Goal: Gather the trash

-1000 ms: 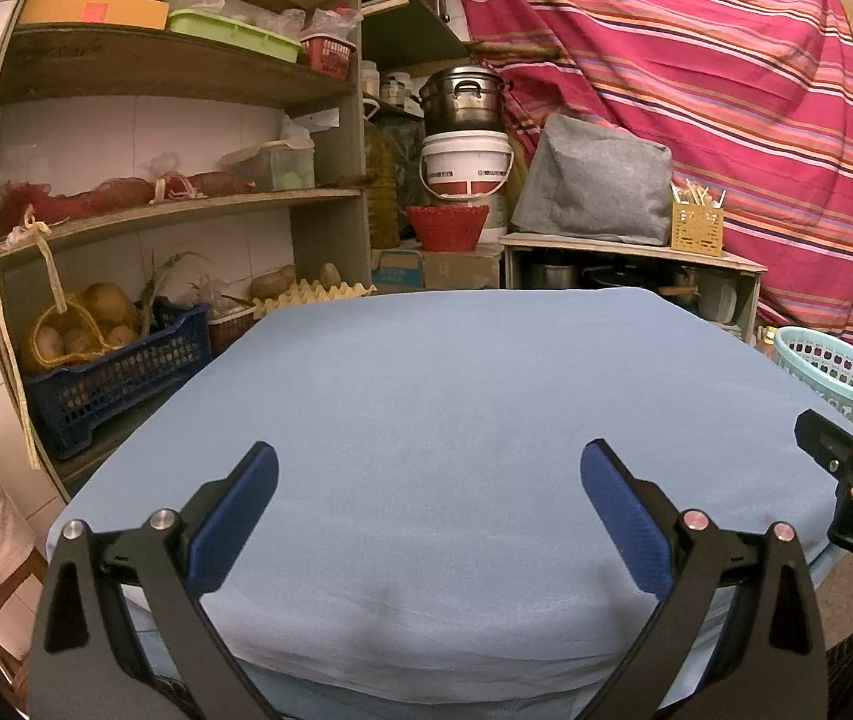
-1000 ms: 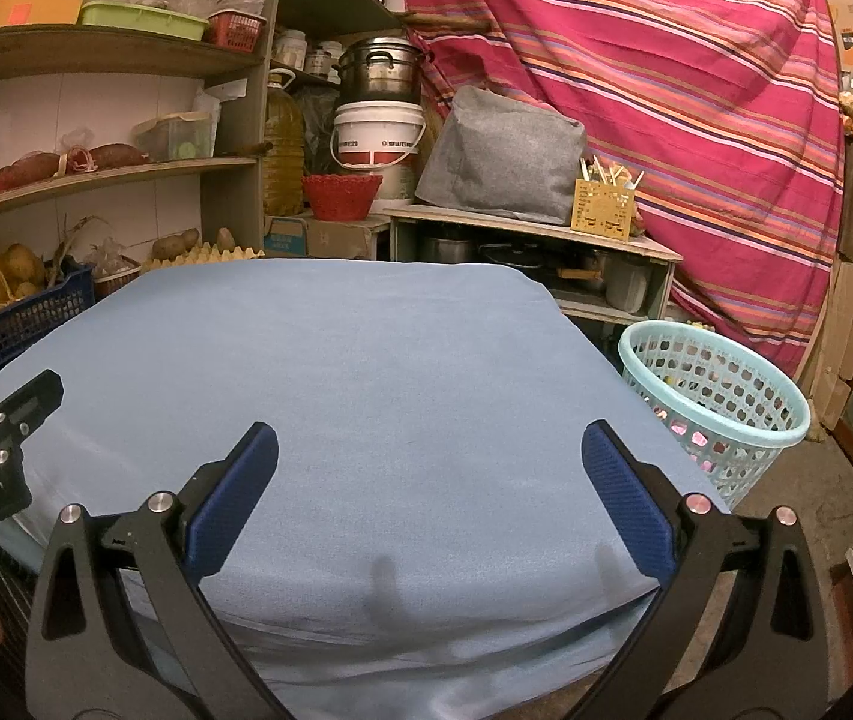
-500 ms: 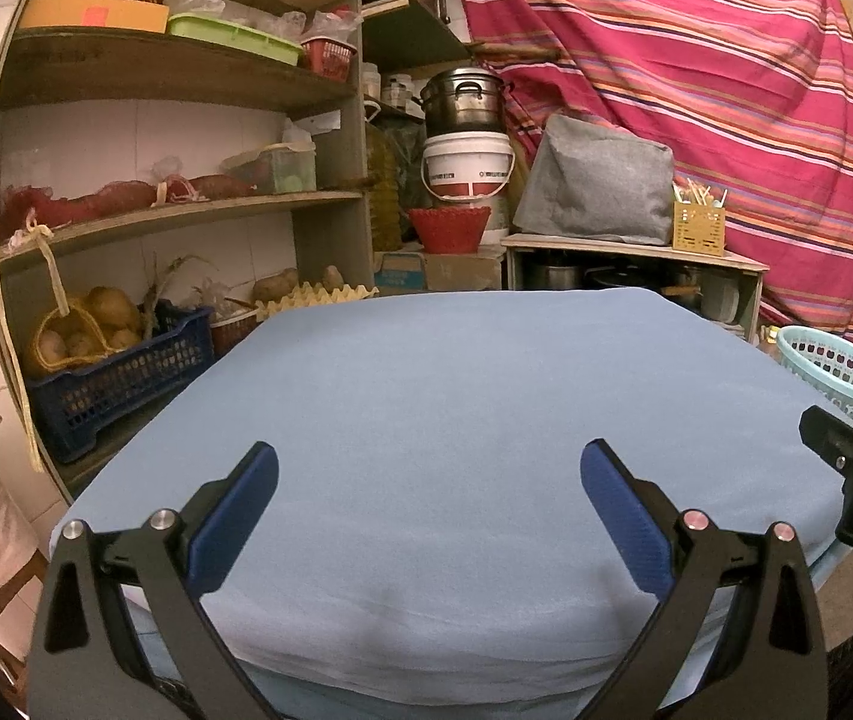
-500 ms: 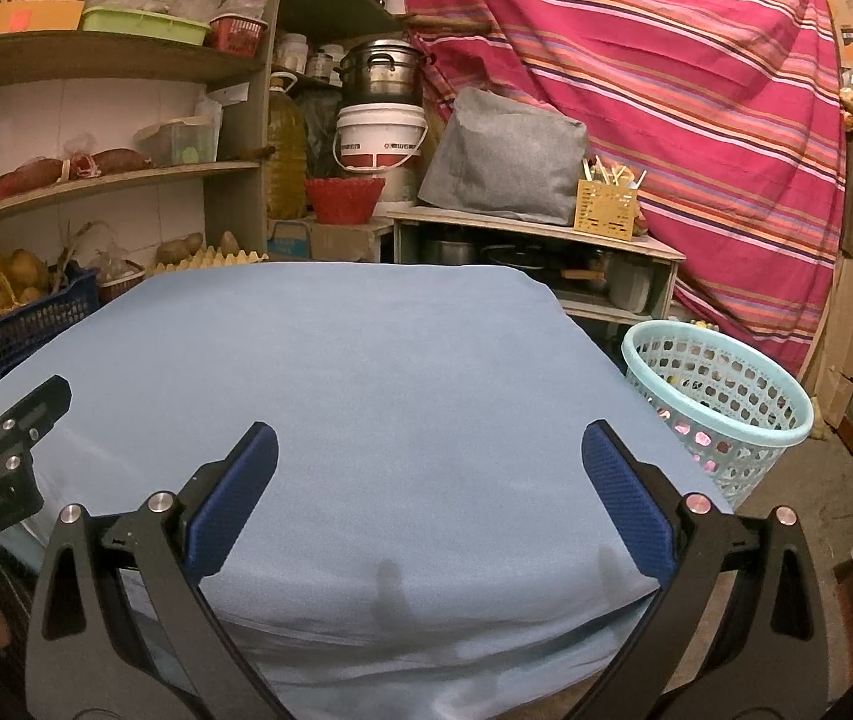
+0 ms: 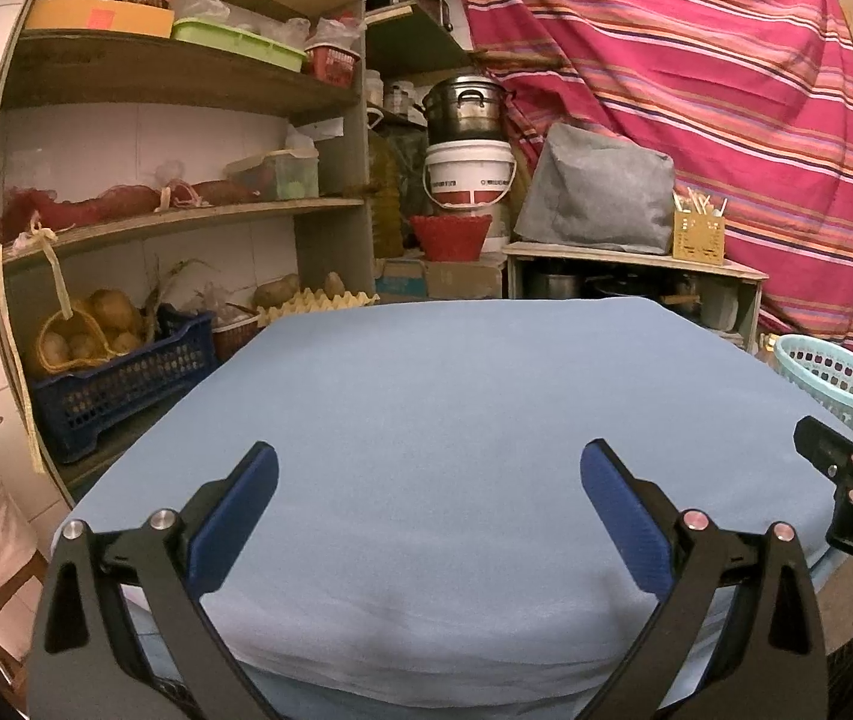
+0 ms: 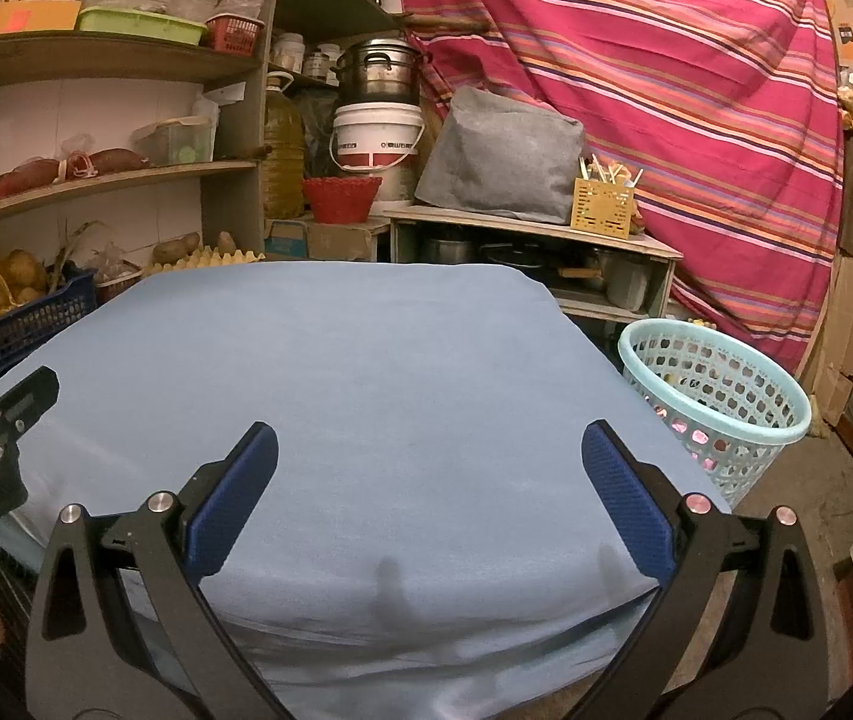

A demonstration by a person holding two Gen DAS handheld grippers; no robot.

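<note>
My left tool (image 5: 426, 483) and right tool (image 6: 429, 465) gape wide, empty, over the blue-covered desk (image 6: 366, 360); the basket (image 6: 720, 402) contents are hard to make out.

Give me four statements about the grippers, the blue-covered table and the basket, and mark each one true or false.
1. Both the left gripper and the right gripper are open and hold nothing. True.
2. A crumpled wrapper lies on the blue cloth. False: no trash shows on it.
3. The light blue basket stands on the floor beside the table. True.
4. The basket is on the tabletop. False: it is on the floor.
</note>
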